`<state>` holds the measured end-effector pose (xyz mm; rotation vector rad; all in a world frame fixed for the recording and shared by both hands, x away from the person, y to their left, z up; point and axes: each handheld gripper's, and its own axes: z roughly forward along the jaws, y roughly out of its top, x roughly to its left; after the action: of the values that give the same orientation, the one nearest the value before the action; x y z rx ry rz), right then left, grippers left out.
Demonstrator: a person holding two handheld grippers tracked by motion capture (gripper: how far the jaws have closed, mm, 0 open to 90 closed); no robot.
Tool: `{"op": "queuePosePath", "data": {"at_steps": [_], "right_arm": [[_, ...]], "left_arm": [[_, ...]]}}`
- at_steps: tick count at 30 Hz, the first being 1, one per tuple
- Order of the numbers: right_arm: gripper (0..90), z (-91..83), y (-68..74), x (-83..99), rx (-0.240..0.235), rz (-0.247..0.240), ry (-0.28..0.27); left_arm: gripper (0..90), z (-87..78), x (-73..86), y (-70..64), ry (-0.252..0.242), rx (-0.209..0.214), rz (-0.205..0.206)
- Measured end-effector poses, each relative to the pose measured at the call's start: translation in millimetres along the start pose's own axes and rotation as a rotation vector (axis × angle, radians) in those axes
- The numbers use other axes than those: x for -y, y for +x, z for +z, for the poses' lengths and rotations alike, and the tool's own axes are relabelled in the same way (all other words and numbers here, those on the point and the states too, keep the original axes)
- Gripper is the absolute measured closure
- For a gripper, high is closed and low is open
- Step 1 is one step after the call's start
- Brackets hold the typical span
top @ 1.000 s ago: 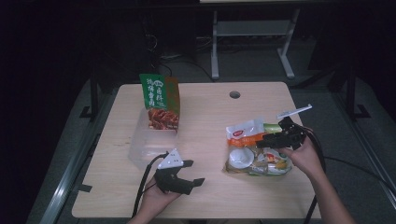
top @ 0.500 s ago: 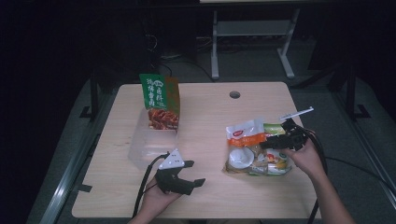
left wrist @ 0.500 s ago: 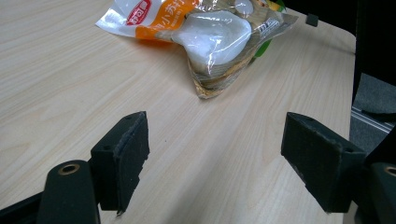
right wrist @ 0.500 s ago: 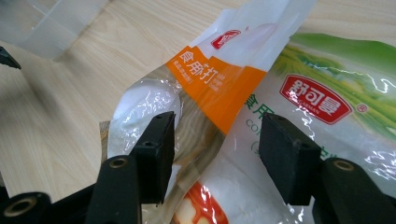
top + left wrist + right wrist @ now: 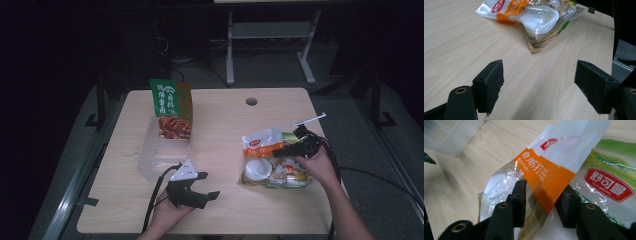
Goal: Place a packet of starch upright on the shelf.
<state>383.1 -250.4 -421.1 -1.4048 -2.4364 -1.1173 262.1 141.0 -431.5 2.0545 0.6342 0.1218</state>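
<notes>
An orange-and-white snack bag [image 5: 260, 150] lies on top of a green snack bag [image 5: 290, 137] at the right of the wooden table [image 5: 220, 125]. My right gripper [image 5: 276, 151] is down on this pile. In the right gripper view its jaws [image 5: 544, 195] stand partly open on either side of the orange band of the bag [image 5: 544, 170], with the green bag [image 5: 609, 182] beside it. My left gripper [image 5: 209, 185] rests open near the front edge, and only bare tabletop lies between its jaws [image 5: 539, 75]. The bag pile [image 5: 539, 17] lies ahead of it.
A clear plastic container [image 5: 160, 150] stands at the left of the table, with a tall green-and-red food pouch [image 5: 172, 107] upright at its far end. A cable hole [image 5: 251, 101] is at the back. A metal frame [image 5: 270, 40] stands on the dark floor beyond.
My right gripper has shifted slightly left over the bag pile, onto the orange-and-white bag. The left gripper has stayed in place.
</notes>
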Motion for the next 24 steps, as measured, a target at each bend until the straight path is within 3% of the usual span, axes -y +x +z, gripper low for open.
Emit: {"op": "queuePosePath", "data": {"at_steps": [4,5,9,14,24], "right_arm": [[74.2,2.7,-0.2,-1.1,-0.021,0.022,-0.003],[83.2,3.0,0.5,-1.3,-0.037,0.028,0.013],[89.3,4.5,4.5,-2.4,-0.052,0.011,0.014],[89.7,5.5,14.8,-3.8,-0.05,-0.027,0.013],[89.8,-2.8,42.5,-2.0,-0.083,-0.109,-0.065]], "left_arm": [[23.1,1.2,0.1,0.3,0.0,0.003,-0.004],[23.1,1.8,0.2,0.7,0.001,0.004,-0.005],[23.1,2.9,0.5,0.6,0.006,0.008,-0.006],[23.1,5.6,0.9,-1.0,0.008,0.017,-0.003],[23.0,9.1,1.3,-2.3,0.01,0.025,-0.007]]}}
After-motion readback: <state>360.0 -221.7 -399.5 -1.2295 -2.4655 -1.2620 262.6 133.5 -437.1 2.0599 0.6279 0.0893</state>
